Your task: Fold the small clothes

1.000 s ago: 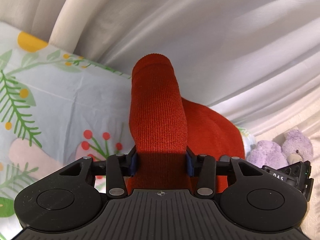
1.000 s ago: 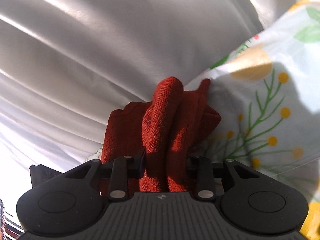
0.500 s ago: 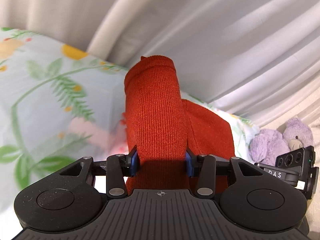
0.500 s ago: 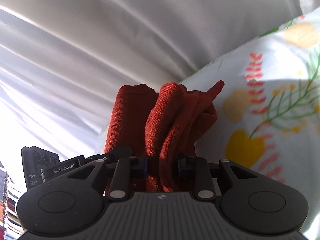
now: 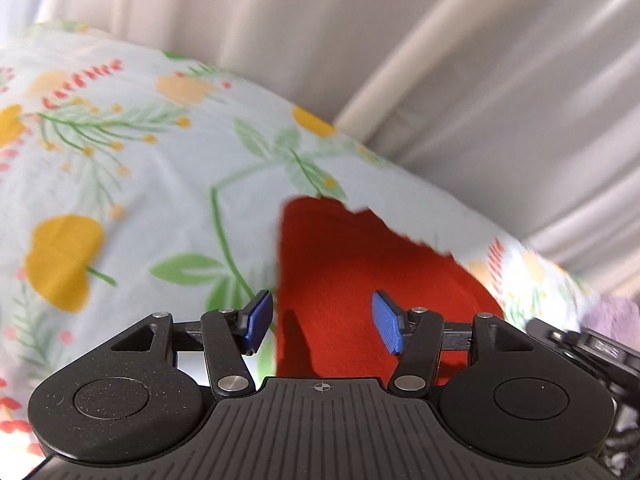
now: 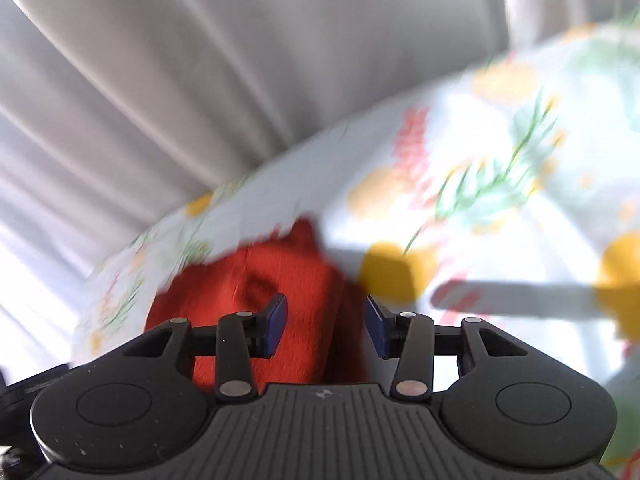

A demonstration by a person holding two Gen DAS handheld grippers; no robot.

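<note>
A red knitted garment [image 5: 360, 276] lies flat on the flowered sheet [image 5: 120, 200], below and just ahead of my left gripper [image 5: 322, 326]. That gripper's jaws are opening, the blue pads [image 5: 386, 326] stand apart and press on nothing. In the blurred right wrist view the same red garment [image 6: 280, 280] lies on the sheet [image 6: 480, 184] under my right gripper [image 6: 326, 326]. Its jaws are opening too, and the cloth shows in the gap below without being pinched.
Pale curtains [image 5: 400, 40] hang behind the bed in both views. A purple plush toy [image 5: 616, 316] sits at the right edge of the left wrist view, behind the other gripper's black camera housing [image 5: 580, 344].
Both grippers held bunched red cloth upright between their pads before. Now both have let go, the pads stand apart, and the garment lies flat on the sheet.
</note>
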